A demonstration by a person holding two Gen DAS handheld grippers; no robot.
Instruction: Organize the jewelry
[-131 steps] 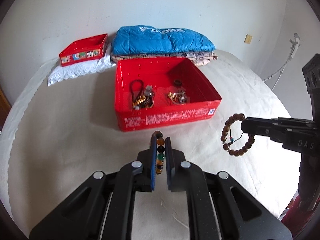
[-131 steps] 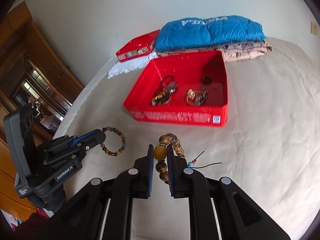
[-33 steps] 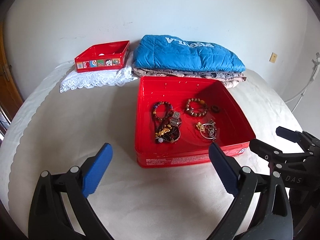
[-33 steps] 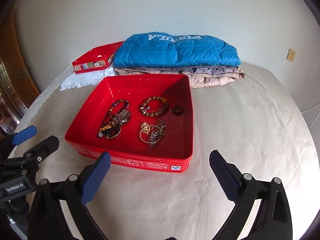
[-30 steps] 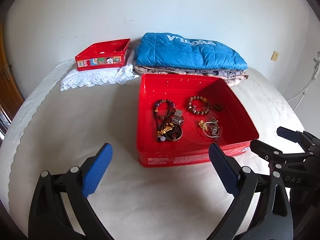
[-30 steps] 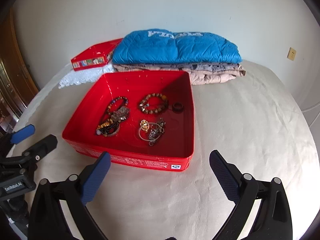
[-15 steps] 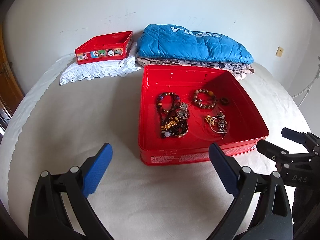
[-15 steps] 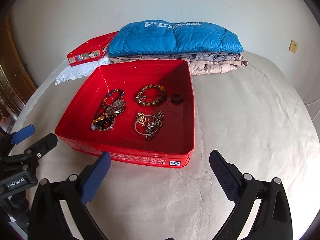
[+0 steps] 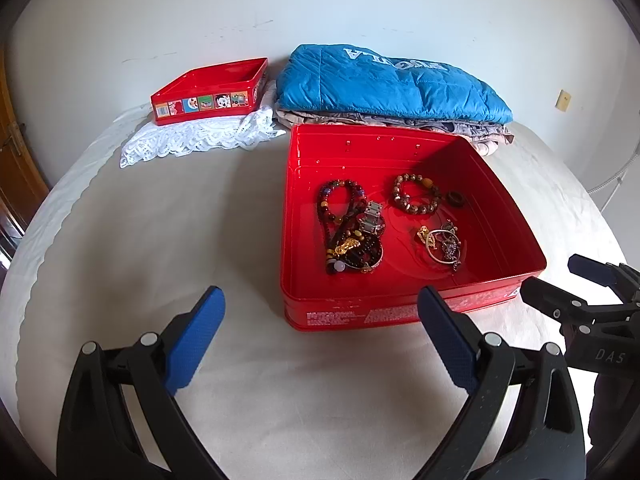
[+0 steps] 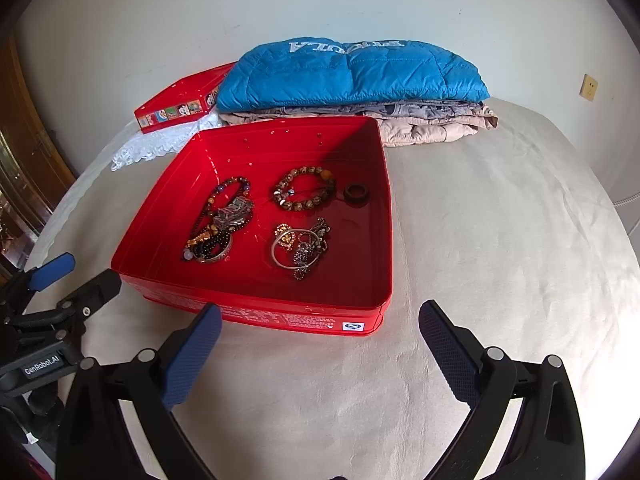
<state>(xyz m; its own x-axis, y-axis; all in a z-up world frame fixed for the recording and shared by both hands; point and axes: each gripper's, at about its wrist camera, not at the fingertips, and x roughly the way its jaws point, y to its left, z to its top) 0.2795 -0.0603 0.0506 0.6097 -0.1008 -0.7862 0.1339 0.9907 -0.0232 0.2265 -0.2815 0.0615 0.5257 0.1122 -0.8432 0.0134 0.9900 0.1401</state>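
Since the earlier frames, both bead bracelets have left the fingers and now lie in the red tin [image 9: 400,316]. The left gripper [image 9: 320,338] and right gripper [image 10: 320,346] have their fingers spread wide apart, holding and touching nothing. The tin, with the brown bead bracelet [image 9: 416,199] and other jewelry inside, rests on the bed [image 9: 160,240] just beyond both sets of fingertips.
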